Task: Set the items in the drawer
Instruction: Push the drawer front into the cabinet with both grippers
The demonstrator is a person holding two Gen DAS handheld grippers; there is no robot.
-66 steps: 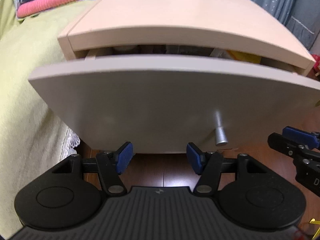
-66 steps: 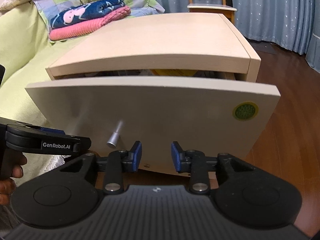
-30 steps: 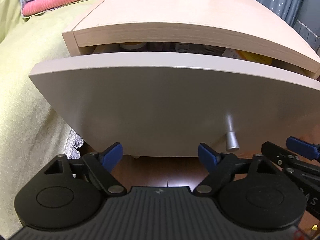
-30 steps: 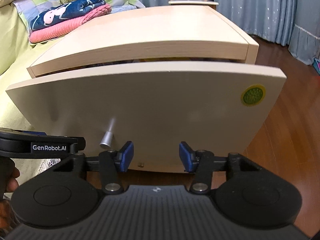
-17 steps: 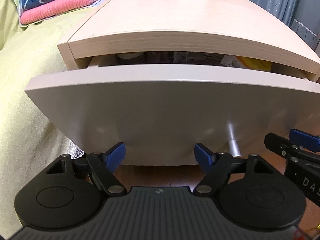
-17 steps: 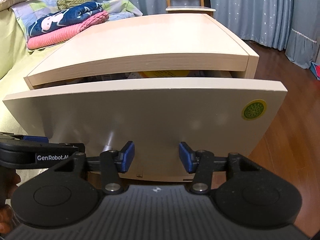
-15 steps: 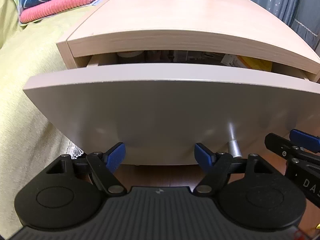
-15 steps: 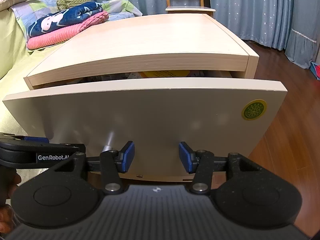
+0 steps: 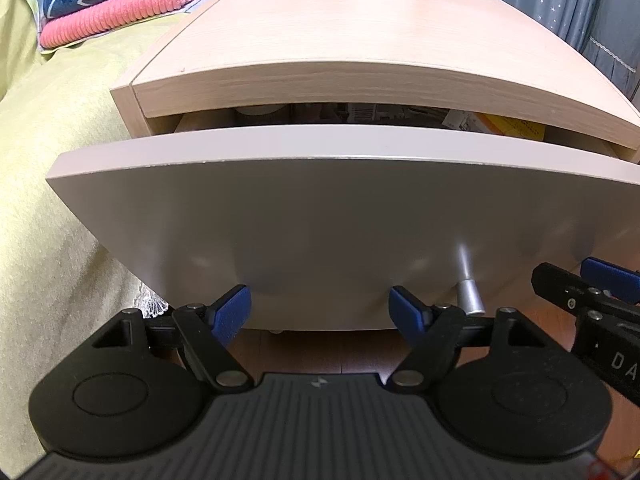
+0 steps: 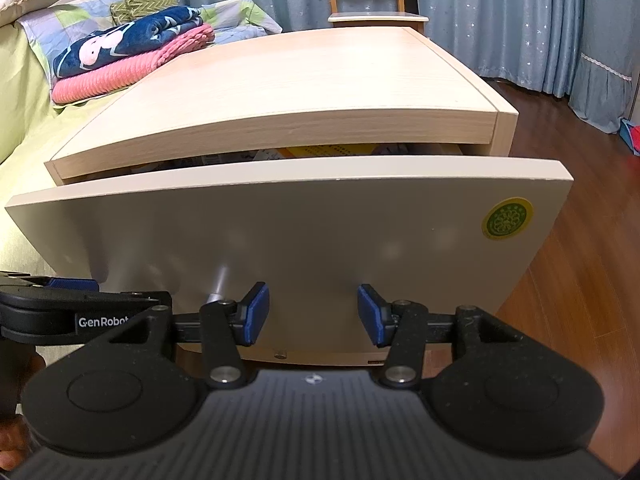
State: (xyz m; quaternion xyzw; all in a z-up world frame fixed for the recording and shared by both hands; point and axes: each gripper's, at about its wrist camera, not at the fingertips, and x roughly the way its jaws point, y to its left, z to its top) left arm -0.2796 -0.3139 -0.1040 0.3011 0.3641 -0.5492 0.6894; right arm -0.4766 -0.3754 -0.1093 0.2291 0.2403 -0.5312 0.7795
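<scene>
Drawer of pale beige wood with a curved front panel (image 9: 320, 216) sits partly pulled out of the light wood bedside cabinet (image 9: 360, 40); narrow gap under the cabinet's front edge shows packed contents, among them a yellow printed packet (image 9: 508, 126) toward the right corner; further contents too shadowed to identify. Silver cylindrical knob (image 9: 468, 298) projects from the panel's lower edge; round green-and-yellow sticker (image 10: 507, 218) near the panel's upper right corner. Left gripper (image 9: 320, 312) spread wide, empty, just before the panel's bottom edge; right gripper (image 10: 313, 312) moderately spread, empty, low before the panel beside the knob. Folded pink and navy blankets (image 10: 128, 56) on the yellow-green bed (image 9: 48, 152) left of the cabinet.
</scene>
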